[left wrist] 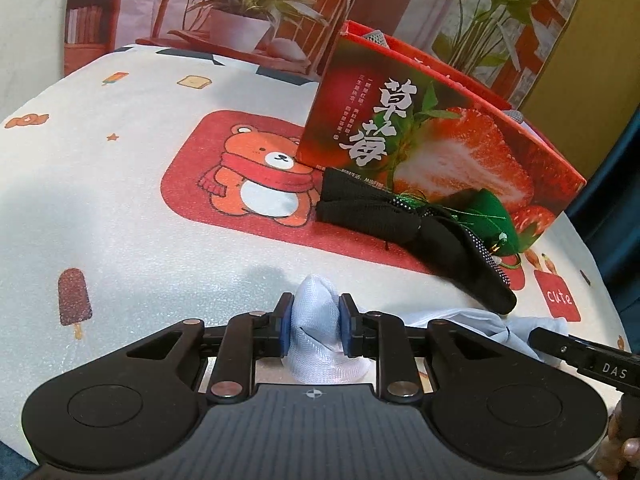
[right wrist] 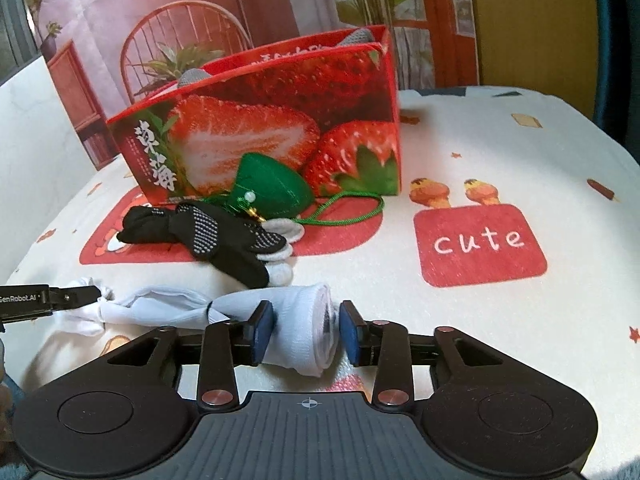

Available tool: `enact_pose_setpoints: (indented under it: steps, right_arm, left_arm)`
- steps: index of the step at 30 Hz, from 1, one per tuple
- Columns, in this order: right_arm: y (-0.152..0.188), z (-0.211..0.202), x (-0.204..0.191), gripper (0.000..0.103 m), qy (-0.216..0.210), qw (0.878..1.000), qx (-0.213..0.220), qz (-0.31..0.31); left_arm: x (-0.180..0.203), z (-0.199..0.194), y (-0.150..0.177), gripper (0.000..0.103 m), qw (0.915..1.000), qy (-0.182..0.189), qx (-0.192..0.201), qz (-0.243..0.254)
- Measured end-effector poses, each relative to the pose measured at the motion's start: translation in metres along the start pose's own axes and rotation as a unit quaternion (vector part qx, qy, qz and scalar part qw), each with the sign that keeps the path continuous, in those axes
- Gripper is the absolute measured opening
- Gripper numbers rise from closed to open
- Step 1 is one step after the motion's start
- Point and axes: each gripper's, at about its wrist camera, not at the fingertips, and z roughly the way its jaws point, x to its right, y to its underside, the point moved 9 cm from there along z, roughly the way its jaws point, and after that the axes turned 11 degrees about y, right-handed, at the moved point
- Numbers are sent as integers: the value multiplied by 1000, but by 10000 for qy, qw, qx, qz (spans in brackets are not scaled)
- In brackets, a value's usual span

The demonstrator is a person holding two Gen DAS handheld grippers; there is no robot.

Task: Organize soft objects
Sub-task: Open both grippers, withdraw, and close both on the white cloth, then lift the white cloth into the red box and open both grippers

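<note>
A long pale blue sock (left wrist: 320, 332) lies across the near part of the table. My left gripper (left wrist: 315, 322) is shut on one end of it. My right gripper (right wrist: 306, 330) holds the other, rolled end (right wrist: 308, 328) between its blue pads, with the right pad a little off the cloth. The left gripper's tip (right wrist: 68, 298) shows at the left of the right wrist view, and the right gripper's tip (left wrist: 576, 350) shows in the left wrist view. A black dotted glove (right wrist: 212, 232) and a green pouch (right wrist: 272, 184) with a cord lie in front of the red strawberry box (right wrist: 280, 120).
The box (left wrist: 420, 128) stands open at the back with grey cloth (right wrist: 356, 36) showing above its rim. A grey-white sock (right wrist: 280, 232) lies by the glove. The tablecloth (right wrist: 480, 240) has bear and "cute" prints. A printed backdrop stands behind the table.
</note>
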Motion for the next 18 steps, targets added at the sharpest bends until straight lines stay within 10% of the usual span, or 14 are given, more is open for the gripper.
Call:
enact_pose_setpoints:
  steps: [18]
  right_arm:
    - [0, 2, 2, 29, -176, 9995, -55, 255]
  left_arm:
    - [4, 3, 0, 25, 9996, -28, 37, 263]
